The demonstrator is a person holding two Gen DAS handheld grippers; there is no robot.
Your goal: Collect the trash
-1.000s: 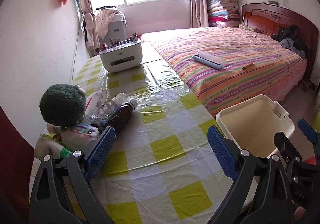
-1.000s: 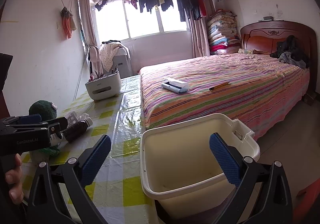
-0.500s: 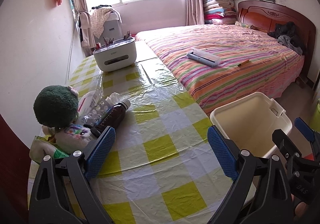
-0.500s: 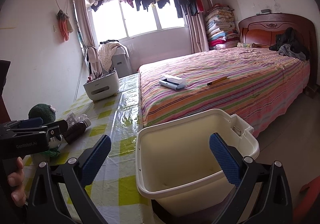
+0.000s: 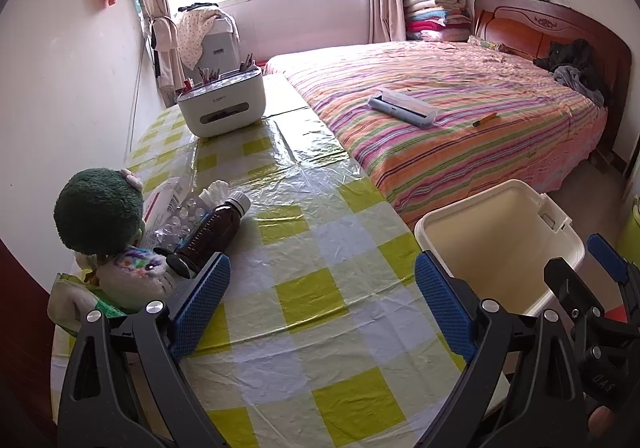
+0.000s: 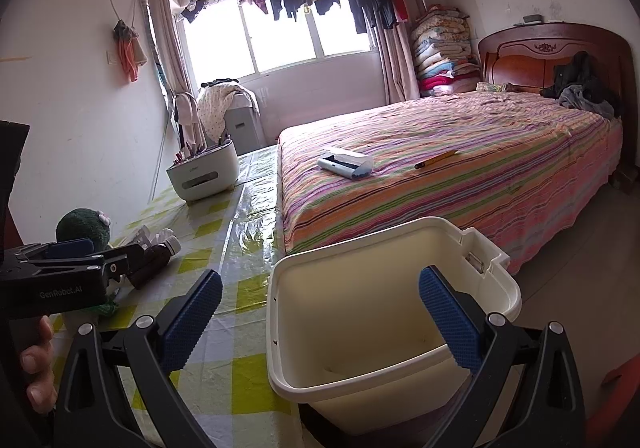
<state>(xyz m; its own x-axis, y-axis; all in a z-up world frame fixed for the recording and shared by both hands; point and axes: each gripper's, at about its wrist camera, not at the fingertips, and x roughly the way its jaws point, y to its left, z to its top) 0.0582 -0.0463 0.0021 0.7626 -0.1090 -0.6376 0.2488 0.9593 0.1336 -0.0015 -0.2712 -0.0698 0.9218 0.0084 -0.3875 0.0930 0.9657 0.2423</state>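
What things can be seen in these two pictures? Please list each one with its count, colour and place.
bin: one, cream, open, on the floor beside the table
brown bottle: one, white cap, lying on the table
crushed clear bottle: one, beside the brown bottle
tissue: one, white, behind the brown bottle
plush toy: one, dark green head, at the table's left edge
organizer box: one, white, at the table's far end
table: one, yellow and white checked cover
bed: one, striped cover
left gripper: one, blue pads, open, over the table
right gripper: one, blue pads, open, over the bin
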